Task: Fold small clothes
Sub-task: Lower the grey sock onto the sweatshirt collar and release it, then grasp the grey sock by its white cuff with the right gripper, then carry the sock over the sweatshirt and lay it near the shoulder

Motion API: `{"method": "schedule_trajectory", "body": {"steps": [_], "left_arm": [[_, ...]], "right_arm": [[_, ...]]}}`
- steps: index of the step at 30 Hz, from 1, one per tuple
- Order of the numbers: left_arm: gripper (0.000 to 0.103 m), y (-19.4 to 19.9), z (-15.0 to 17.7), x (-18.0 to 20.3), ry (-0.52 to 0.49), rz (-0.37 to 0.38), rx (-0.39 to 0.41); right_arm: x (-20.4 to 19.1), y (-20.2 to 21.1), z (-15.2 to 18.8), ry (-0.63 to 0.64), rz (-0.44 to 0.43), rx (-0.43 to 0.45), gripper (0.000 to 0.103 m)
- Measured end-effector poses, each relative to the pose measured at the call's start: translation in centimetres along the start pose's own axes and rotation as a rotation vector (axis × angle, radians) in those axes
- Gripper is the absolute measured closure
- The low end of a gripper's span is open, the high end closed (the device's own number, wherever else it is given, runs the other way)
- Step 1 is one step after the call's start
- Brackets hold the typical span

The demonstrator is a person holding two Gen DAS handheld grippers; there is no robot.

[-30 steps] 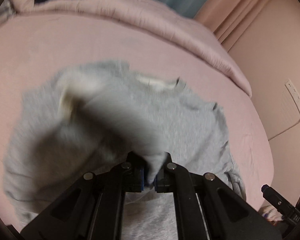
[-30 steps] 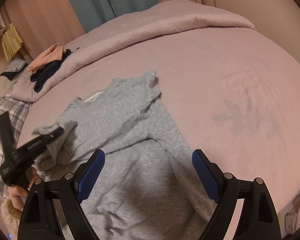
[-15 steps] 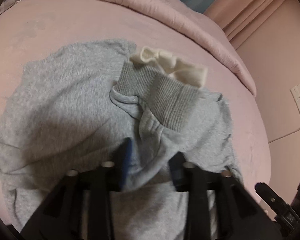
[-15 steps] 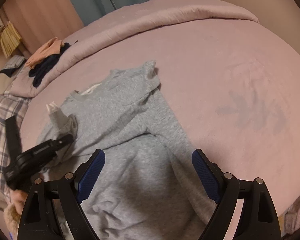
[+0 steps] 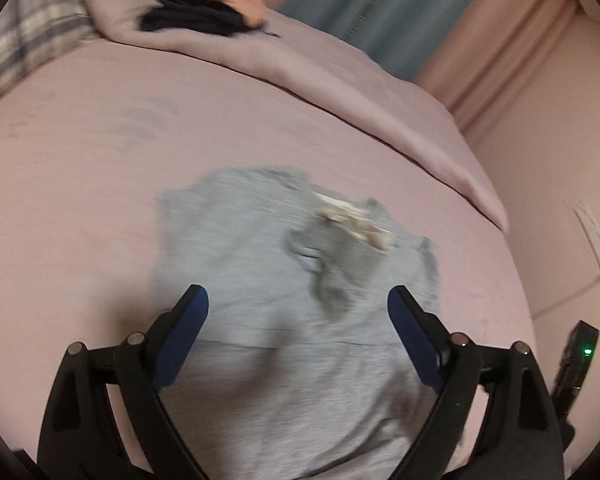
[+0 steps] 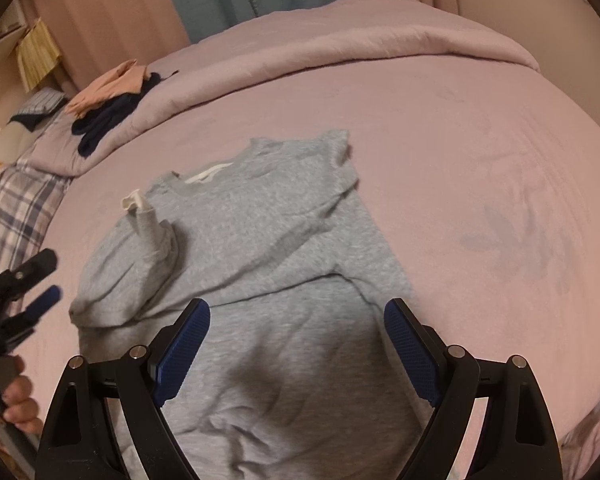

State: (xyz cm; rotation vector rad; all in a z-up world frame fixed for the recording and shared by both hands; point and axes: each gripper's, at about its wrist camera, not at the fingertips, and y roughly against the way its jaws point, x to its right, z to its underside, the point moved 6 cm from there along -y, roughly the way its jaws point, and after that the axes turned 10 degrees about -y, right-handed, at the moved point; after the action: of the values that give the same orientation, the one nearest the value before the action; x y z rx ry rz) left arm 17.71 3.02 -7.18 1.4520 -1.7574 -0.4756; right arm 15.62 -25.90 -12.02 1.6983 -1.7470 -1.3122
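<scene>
Left gripper (image 5: pixel 298 320): fingers (image 5: pixel 184 328) opening, already wide apart, nothing between them — they hang above the near half of the grey sweatshirt (image 5: pixel 284 292) without touching it. Right gripper (image 6: pixel 296 336): fingers (image 6: pixel 410 348) wide apart and empty, also poised over the near part of the garment.

The sweatshirt (image 6: pixel 268 248) lies on the pink bed (image 6: pixel 480 128), neck at the far end with a white label showing inside the collar, hem toward the near edge. Its left sleeve (image 6: pixel 140 264) is folded in over the body, the ribbed cuff (image 6: pixel 142 220) with a white lining pointing toward the collar. The right sleeve appears turned in as well; a crease runs across the chest. In the left wrist view the garment is motion-blurred, so fine detail there is unreliable.

Handling assessment: soft knit, light, limp. It will drape and drag rather than hold a shape, and a one-sided lift will likely skew the fold. Not fragile, not slippery on the bedding. The recommended hold is at the two near hem corners, one per gripper, pinching all layers, then carrying the hem up toward the collar — the ribbed hem band is thicker and should seat well between the fingers.

Far left, a peach and dark pile of clothes (image 6: pixel 108 104) rests on the rolled duvet (image 6: pixel 340 40), well apart from the work.
</scene>
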Motion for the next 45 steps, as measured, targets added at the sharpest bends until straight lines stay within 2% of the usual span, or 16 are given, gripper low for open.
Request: {"method": "schedule_trajectory", "body": {"steps": [2,5,11,17,23,27,29,32,33,38,45], "left_arm": [[0.012,1.0,0.3,-2.4,0.027,-0.082,0.012],[0.012,1.3,1.0,-5.6,0.081,-0.158,0.001],[0.012,1.5,2.9,-10.5,0.222,-0.188,-0.022],[0.012,1.6,4.4,-12.2,0.256,-0.213,-0.046],[0.012,1.7,4.9,-12.6,0.237,-0.228,-0.053],[0.012,1.4,5.0,-12.5,0.234,-0.225,-0.059],[0.012,1.4,4.9,-12.4,0.228,-0.222,-0.060],[0.012,1.3,4.9,-12.1,0.223,-0.217,-0.062],[0.012,1.2,4.9,-12.0,0.221,-0.216,-0.064],[0.012,1.1,4.7,-11.5,0.208,-0.213,-0.065],[0.012,0.5,4.1,-10.4,0.183,-0.203,-0.064]], "right_arm": [[-0.9,0.0,-0.1,0.028,0.000,0.003,0.015],[-2.9,-0.1,-0.3,0.095,0.006,0.014,0.015],[-8.3,-1.2,-0.6,0.280,0.013,0.023,0.015],[-14.5,-3.2,0.1,0.476,-0.013,0.027,0.015],[-17.1,-7.2,-1.6,0.472,0.006,-0.026,0.016],[-17.3,-9.3,-3.0,0.480,0.057,-0.046,0.023],[-17.0,-10.1,-3.3,0.471,0.053,-0.068,0.030],[-16.6,-11.2,-3.0,0.443,0.015,-0.133,0.063],[-16.5,-11.4,-2.9,0.434,0.006,-0.145,0.084],[-16.3,-9.8,-3.1,0.406,-0.065,-0.116,0.088],[-15.5,-3.7,-7.5,0.341,-0.138,0.048,0.088]]}}
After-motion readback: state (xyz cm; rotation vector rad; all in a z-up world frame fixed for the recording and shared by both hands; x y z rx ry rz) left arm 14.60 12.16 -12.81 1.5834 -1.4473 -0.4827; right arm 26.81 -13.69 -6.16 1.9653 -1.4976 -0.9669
